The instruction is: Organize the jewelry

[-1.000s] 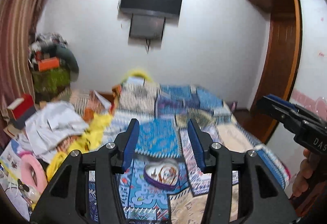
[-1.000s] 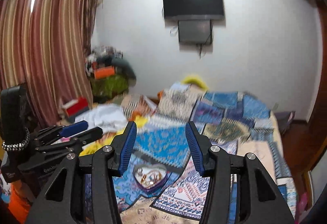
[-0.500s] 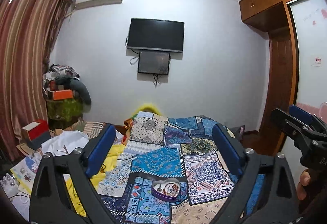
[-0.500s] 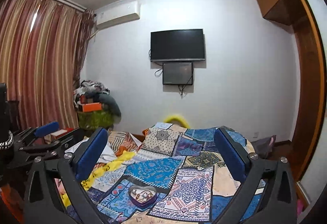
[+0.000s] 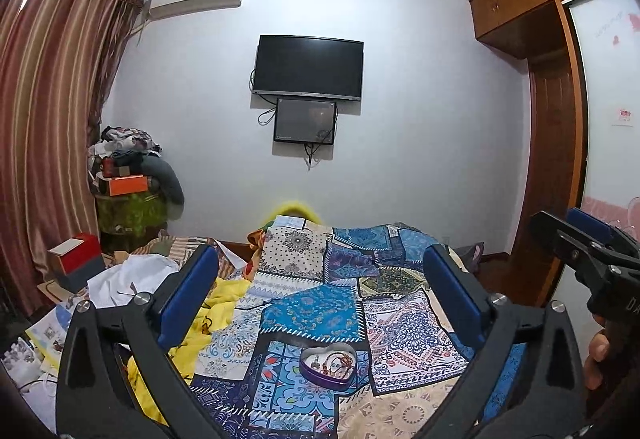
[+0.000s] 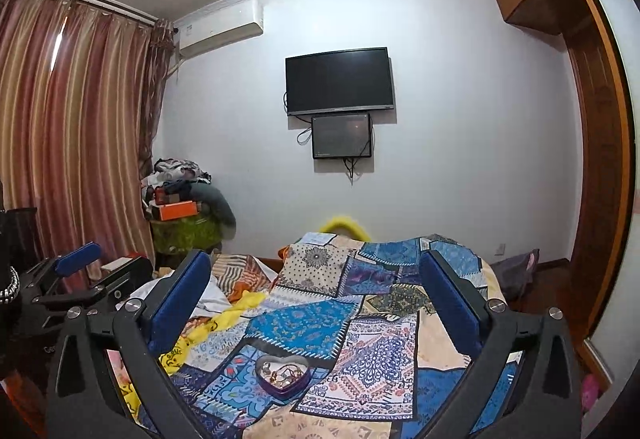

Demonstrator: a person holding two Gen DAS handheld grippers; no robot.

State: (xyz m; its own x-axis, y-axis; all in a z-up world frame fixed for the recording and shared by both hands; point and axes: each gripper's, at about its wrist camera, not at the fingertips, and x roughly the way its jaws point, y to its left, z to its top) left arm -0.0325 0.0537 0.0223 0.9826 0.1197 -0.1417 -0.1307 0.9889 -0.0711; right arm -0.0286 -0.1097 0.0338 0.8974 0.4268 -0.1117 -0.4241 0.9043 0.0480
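The heart-shaped tin (image 5: 328, 362) lies flat and open on the patchwork bedspread (image 5: 320, 313), its point aimed toward about 5 o'clock in the left view, its lobes toward 11 and its long axis running roughly 10 to 4; a tangle of jewelry (image 5: 335, 361) sits inside, the pieces too small to tell apart. In the right view the tin (image 6: 283, 374) shows its lobes at 12 and its point at 6. Compared with a second ago, both claws have spread from narrow to wide, and the view has lifted so the wall and the television (image 5: 308, 67) fill more of it. The left claw (image 5: 320, 297) stands wide with nothing in it; the tin lies below its gap, near 6 o'clock, well apart from both fingers. The right claw (image 6: 315, 297) is likewise wide and bare, with the tin below and slightly toward 7 o'clock. At 3 o'clock in the left view the right claw (image 5: 576, 231) juts in, and a yellow cloth (image 5: 224, 303) lies at 9 o'clock beside the bedspread.
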